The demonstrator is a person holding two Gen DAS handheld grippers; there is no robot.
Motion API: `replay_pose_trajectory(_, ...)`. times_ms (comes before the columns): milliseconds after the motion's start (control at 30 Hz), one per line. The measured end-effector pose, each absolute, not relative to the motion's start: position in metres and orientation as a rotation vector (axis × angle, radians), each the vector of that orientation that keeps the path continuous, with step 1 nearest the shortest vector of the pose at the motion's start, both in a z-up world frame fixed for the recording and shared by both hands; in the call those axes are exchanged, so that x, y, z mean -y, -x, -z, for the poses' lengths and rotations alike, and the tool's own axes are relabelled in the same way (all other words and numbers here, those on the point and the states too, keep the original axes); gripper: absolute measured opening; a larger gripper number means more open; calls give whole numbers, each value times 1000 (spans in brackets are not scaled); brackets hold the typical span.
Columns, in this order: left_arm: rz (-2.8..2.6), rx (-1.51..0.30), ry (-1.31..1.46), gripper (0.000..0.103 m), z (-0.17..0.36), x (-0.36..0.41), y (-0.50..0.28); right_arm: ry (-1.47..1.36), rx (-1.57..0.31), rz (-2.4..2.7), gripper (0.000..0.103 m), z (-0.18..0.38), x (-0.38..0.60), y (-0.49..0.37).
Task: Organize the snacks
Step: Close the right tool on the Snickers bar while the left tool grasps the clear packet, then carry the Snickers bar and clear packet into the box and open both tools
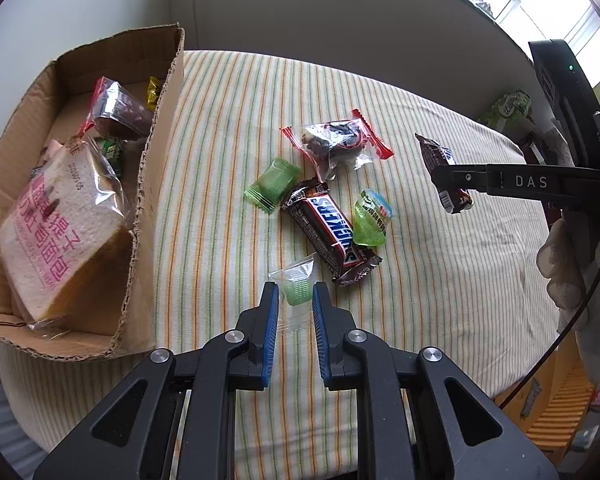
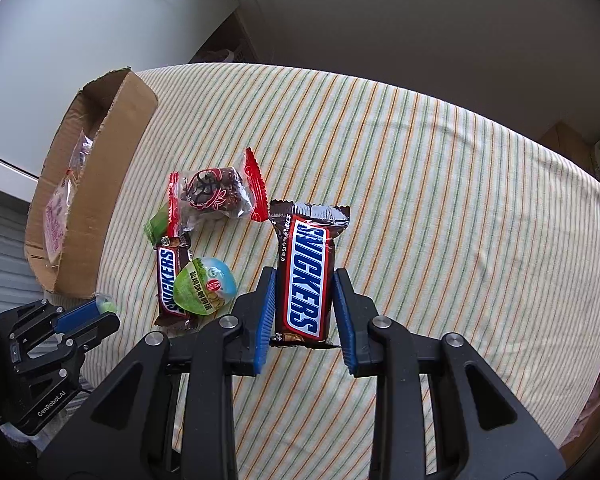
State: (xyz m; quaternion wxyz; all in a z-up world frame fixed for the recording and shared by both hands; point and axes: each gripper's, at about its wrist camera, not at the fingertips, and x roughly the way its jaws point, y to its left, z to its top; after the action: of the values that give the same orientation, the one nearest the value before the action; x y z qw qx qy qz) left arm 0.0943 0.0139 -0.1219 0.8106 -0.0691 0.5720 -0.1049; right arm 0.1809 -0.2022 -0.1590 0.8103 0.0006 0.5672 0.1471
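Note:
My right gripper is shut on a Snickers bar and holds it above the striped cloth; it also shows in the left wrist view. My left gripper stands around a small clear-wrapped green candy on the cloth, jaws a little apart from it. A second Snickers bar, a green jelly cup, a green wrapped candy and a red-edged clear packet lie mid-table. A cardboard box at left holds bagged bread and other snacks.
The table is covered with a striped cloth. The box stands at its left edge. A wall runs behind, with a window at upper right. A green package sits at the far right.

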Motion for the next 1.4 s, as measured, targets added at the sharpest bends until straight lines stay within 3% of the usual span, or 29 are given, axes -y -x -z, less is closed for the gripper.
replay_pose_trajectory(767, 147, -1123, 198, 16, 76, -54, -96, 89, -1112, -467, 29, 91, 128, -171)
replay_pose_trajectory(1400, 35, -1074, 210, 16, 64, -112, -125, 182, -1092, -572, 29, 81, 46, -194)
